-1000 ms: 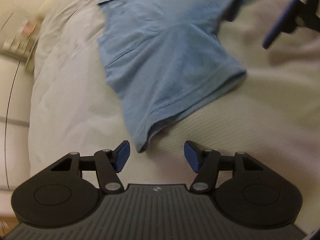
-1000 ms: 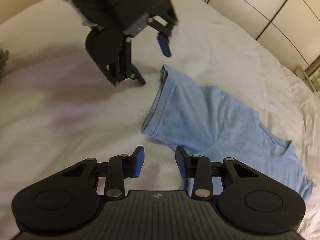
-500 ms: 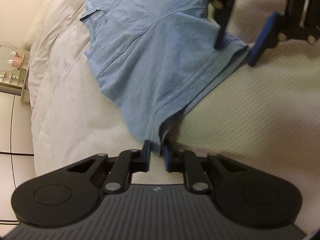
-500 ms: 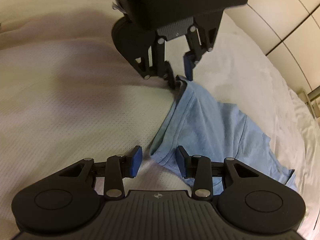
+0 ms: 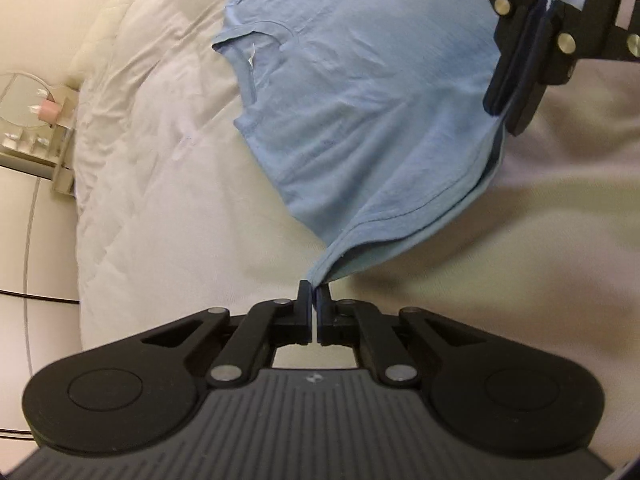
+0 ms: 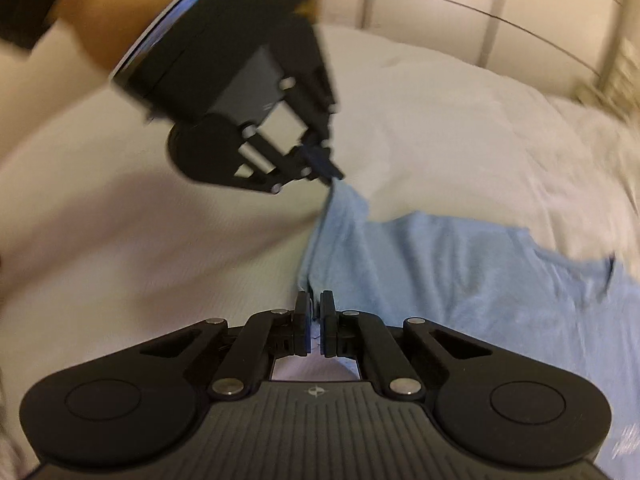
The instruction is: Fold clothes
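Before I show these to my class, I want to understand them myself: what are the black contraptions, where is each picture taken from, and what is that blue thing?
No robot here: a person holds a two-fingered tool in each hand, and each tool carries a camera looking along its jaws. One picture comes from the left gripper, the other from the right gripper; each also shows the other tool across from it. A light blue T-shirt lies on a bed with a white quilt. Both tools' jaws are shut, each pinching a corner of the shirt's hem, which is lifted a little. A small shelf stands beside the bed.
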{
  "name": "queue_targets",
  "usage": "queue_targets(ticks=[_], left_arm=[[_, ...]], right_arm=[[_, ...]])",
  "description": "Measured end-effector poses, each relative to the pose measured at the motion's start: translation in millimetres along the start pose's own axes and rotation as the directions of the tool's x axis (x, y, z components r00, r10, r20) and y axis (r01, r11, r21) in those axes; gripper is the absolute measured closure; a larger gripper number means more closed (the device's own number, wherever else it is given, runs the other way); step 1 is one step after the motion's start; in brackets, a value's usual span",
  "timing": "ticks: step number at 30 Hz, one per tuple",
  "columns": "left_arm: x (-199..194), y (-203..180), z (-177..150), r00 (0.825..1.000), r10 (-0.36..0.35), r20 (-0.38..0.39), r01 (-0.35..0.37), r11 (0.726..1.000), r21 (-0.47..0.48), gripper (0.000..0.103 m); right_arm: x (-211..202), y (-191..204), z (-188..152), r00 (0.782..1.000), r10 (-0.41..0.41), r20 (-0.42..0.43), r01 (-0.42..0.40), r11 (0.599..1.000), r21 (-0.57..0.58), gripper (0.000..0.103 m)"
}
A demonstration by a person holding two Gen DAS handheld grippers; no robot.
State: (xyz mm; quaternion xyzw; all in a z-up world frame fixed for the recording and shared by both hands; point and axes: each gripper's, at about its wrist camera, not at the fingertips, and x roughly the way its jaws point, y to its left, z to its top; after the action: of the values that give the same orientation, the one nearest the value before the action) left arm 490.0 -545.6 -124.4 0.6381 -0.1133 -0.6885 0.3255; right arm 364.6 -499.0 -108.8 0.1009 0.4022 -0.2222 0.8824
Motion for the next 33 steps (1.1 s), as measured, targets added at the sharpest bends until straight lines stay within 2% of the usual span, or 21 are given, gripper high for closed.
queue_targets(ticks=[5, 11, 12, 14, 15, 16, 17, 18, 20, 22, 24, 25, 27, 30, 31, 33], left_arm=[[14, 15, 31, 1.000, -0.008, 0.017, 0.009, 0.999, -0.037, 0.102], [36, 20, 57, 1.000, -0.010, 0.017, 0.012, 0.992, -0.124, 0.097], [38, 22, 59, 1.000, -0.003, 0.019, 0.006, 0.988, -0.156, 0.094], [40, 28, 60, 1.000, 0.003, 0.012, 0.000, 0.976, -0.217, 0.078], [39, 31, 58, 1.000, 0.004, 0.007, -0.003, 0.968, -0.251, 0.072], [38, 34, 55, 1.000, 0.006, 0.001, -0.005, 0.958, -0.286, 0.072], [37, 37, 52, 1.000, 0.007, -0.013, -0.010, 0.946, -0.324, 0.072], [36, 39, 49, 1.000, 0.007, -0.026, -0.015, 0.931, -0.364, 0.073], [32, 43, 41, 0.999, -0.004, -0.042, -0.016, 0.889, -0.457, 0.073], [28, 45, 34, 0.999, -0.019, -0.039, -0.005, 0.835, -0.550, 0.073], [26, 41, 30, 0.999, -0.040, -0.030, 0.013, 0.794, -0.608, 0.073], [27, 37, 31, 0.998, -0.050, -0.026, 0.023, 0.783, -0.622, 0.073], [32, 29, 33, 0.997, -0.072, -0.028, 0.039, 0.782, -0.622, 0.073], [46, 22, 34, 0.996, -0.071, -0.053, 0.023, 0.785, -0.619, 0.073], [51, 23, 32, 0.996, -0.068, -0.064, 0.013, 0.777, -0.630, 0.073], [55, 27, 27, 0.995, -0.058, -0.080, -0.011, 0.739, -0.674, 0.073]], right_arm=[[-9, -41, -7, 1.000, 0.003, -0.001, -0.003, 0.968, 0.252, 0.101], [-5, -72, -29, 0.999, -0.004, -0.044, 0.021, 0.916, 0.401, 0.100], [-4, -77, -32, 0.999, -0.007, -0.050, 0.028, 0.907, 0.420, 0.100], [-3, -87, -38, 0.998, -0.014, -0.064, 0.041, 0.893, 0.448, 0.100], [-1, -89, -41, 0.997, -0.015, -0.072, 0.046, 0.889, 0.455, 0.100], [0, -92, -43, 0.997, -0.015, -0.081, 0.051, 0.885, 0.462, 0.098], [0, -94, -45, 0.996, -0.016, -0.088, 0.056, 0.883, 0.466, 0.090], [-1, -96, -47, 0.995, -0.018, -0.094, 0.060, 0.882, 0.468, 0.087], [-3, -98, -50, 0.994, -0.025, -0.104, 0.071, 0.878, 0.473, 0.082], [-5, -99, -51, 0.995, -0.039, -0.093, 0.079, 0.878, 0.472, 0.082], [-7, -94, -49, 0.997, -0.037, -0.068, 0.063, 0.895, 0.443, 0.082], [-7, -91, -47, 0.998, -0.033, -0.055, 0.053, 0.903, 0.425, 0.082], [-5, -84, -45, 0.999, -0.003, -0.038, 0.018, 0.920, 0.391, 0.082], [7, -77, -47, 0.997, 0.044, -0.060, -0.018, 0.929, 0.368, 0.082], [12, -75, -48, 0.996, 0.059, -0.071, -0.029, 0.931, 0.363, 0.082], [20, -71, -50, 0.992, 0.088, -0.092, -0.049, 0.933, 0.357, 0.082]])
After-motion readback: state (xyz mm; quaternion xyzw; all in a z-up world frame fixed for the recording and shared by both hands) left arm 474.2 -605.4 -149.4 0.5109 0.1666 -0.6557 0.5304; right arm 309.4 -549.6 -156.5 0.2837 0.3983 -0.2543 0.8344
